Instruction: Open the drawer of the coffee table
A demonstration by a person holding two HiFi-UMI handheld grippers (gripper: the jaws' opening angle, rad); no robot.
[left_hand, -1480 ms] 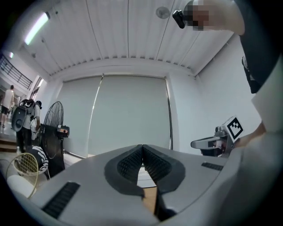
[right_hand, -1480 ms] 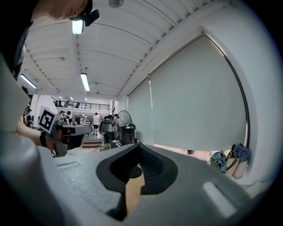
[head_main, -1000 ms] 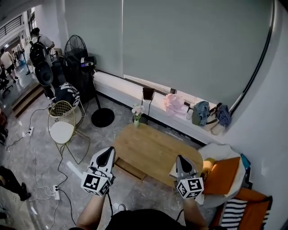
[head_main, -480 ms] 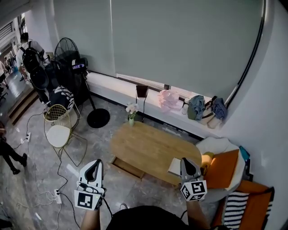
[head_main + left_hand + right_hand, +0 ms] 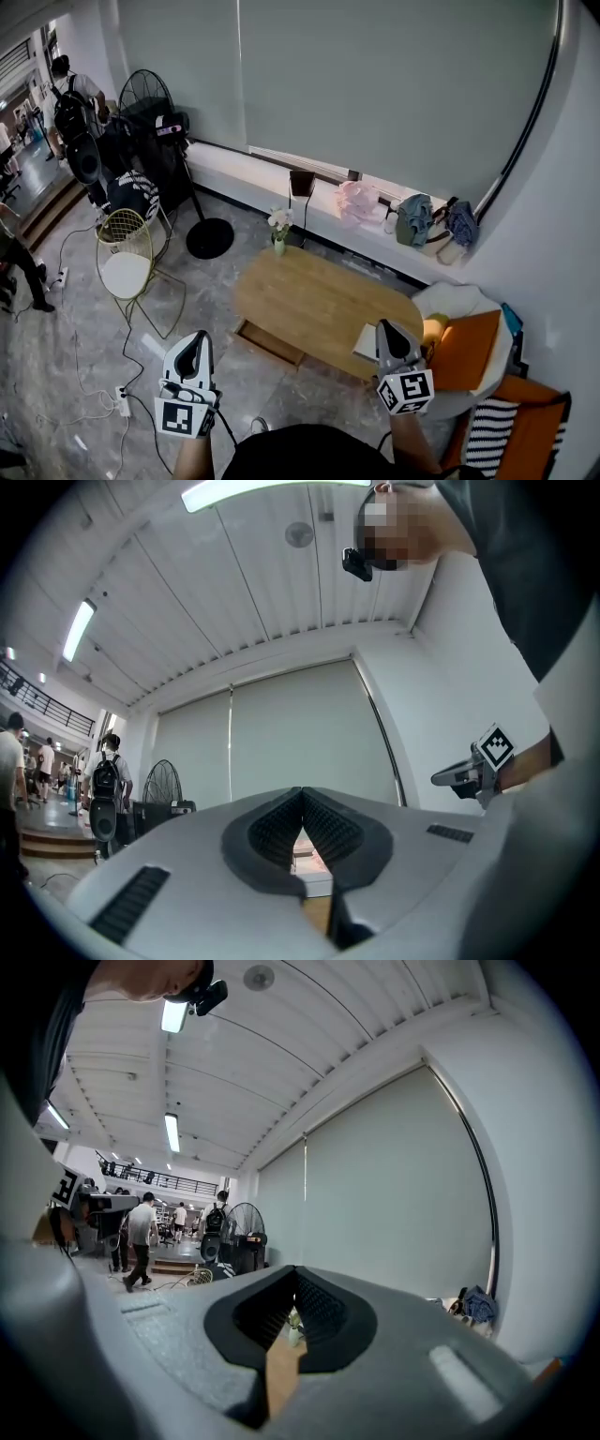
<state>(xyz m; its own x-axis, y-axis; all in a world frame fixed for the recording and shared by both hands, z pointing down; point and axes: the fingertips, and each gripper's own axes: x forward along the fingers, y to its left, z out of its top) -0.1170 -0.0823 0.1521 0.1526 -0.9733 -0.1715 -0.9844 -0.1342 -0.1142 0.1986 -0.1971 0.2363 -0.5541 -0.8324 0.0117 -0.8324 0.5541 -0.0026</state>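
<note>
The oval wooden coffee table [image 5: 319, 302] stands mid-floor in the head view. A wooden drawer front [image 5: 269, 341] shows under its near left edge. A small vase of flowers [image 5: 278, 231] sits on its far left end and a book [image 5: 367, 345] on its near right end. My left gripper [image 5: 199, 337] is shut and empty, held over the floor left of the table and apart from it. My right gripper [image 5: 388, 326] is shut and empty above the table's near right end. The left gripper's [image 5: 302, 791] and the right gripper's [image 5: 295, 1270] tips meet in their own views.
A gold wire chair [image 5: 127, 263] and a standing fan [image 5: 153, 101] with a round base [image 5: 211, 238] are left of the table. Cables and a power strip [image 5: 120, 401] lie on the floor. A white side table [image 5: 457, 309] is at right. Bags [image 5: 413, 223] line the window ledge.
My left gripper has drawn back, down and to the left in the head view, away from the table's edge. The right gripper has hardly moved. A person has walked in at far left.
</note>
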